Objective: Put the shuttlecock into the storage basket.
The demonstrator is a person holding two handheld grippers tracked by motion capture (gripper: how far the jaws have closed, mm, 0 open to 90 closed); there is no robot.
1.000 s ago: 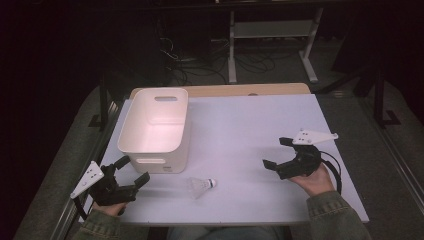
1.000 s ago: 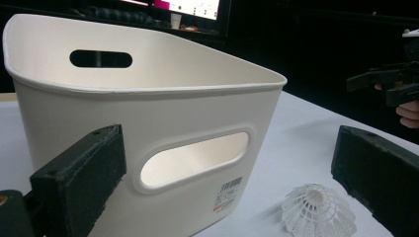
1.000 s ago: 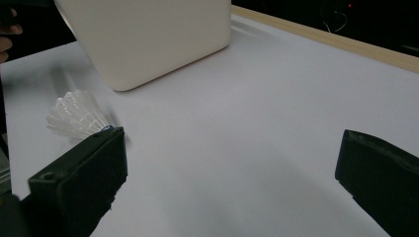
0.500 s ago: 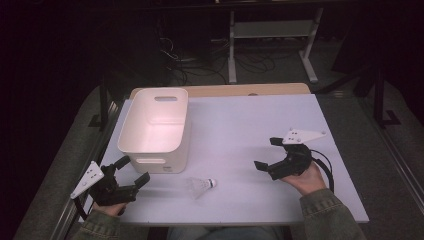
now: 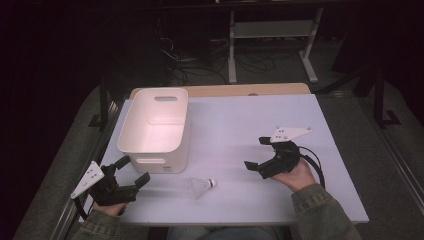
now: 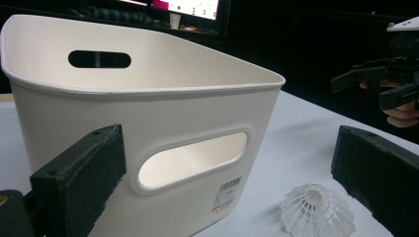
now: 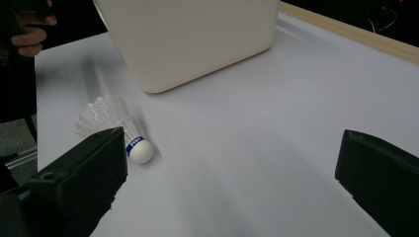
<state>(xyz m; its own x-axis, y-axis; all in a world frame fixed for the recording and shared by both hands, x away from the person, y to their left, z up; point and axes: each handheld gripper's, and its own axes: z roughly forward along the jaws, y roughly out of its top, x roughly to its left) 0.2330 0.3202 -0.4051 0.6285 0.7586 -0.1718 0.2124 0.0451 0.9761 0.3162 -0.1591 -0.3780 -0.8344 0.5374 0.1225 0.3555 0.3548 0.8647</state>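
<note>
Seen from above, a white shuttlecock (image 5: 201,186) lies on its side on the pale table (image 5: 240,125), low in the frame and just in front of a white plastic bin (image 5: 155,127) with handle slots. The right gripper (image 5: 260,156), right of centre, has slid down and left across the frame over the past second, closing toward the shuttlecock, though it is still apart from it. Its jaws are spread wide and hold nothing. In the right gripper view the shuttlecock (image 7: 116,126) sits beside the left jaw, cork tip pointing inward. The left gripper (image 5: 134,172), at the lower left, has not moved; its jaws are also spread and empty, facing the bin (image 6: 148,123). The right hand seems to be lining up a pick, likely to drop the shuttlecock in the bin.
</note>
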